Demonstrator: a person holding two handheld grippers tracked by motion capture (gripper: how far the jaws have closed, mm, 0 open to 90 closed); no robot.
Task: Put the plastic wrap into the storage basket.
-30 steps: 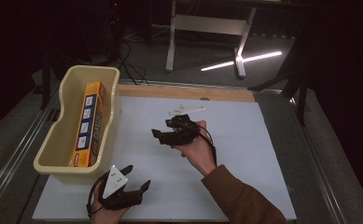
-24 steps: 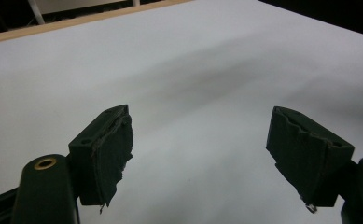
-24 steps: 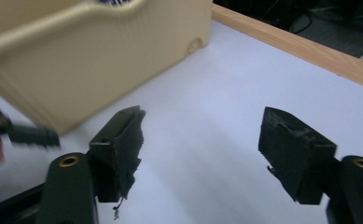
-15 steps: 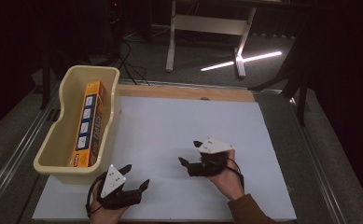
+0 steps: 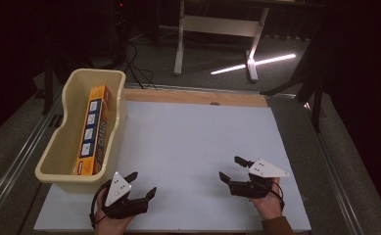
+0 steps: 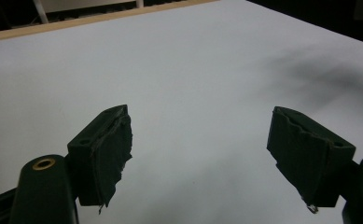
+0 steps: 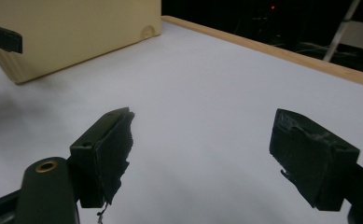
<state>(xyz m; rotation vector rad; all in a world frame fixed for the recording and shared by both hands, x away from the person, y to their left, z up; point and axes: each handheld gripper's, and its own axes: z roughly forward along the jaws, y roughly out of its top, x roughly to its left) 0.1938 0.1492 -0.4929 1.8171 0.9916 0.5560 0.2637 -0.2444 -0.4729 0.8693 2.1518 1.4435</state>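
I read this as the tail end of a put-away: the orange box (image 5: 93,128) lies lengthwise inside the cream tub (image 5: 62,147) at the left of the high view, leaning against the tub's right wall, and neither tool is near it. My right hand-held gripper (image 5: 231,169) sits at the lower right of that view, low over the white tabletop (image 5: 193,137), and its jaws have just been opening; they now stand wide apart with nothing between them, as the right gripper view shows, with only bare tabletop ahead and the tub's outer wall (image 7: 76,32) at the upper left of that frame. My left hand-held gripper (image 5: 141,185) rests at the bottom edge, just below the tub's near end, jaws also spread wide and empty. I judge the placing done. With no other item on the tabletop, the next move probably calls for little beyond parking both tools clear of the tub.
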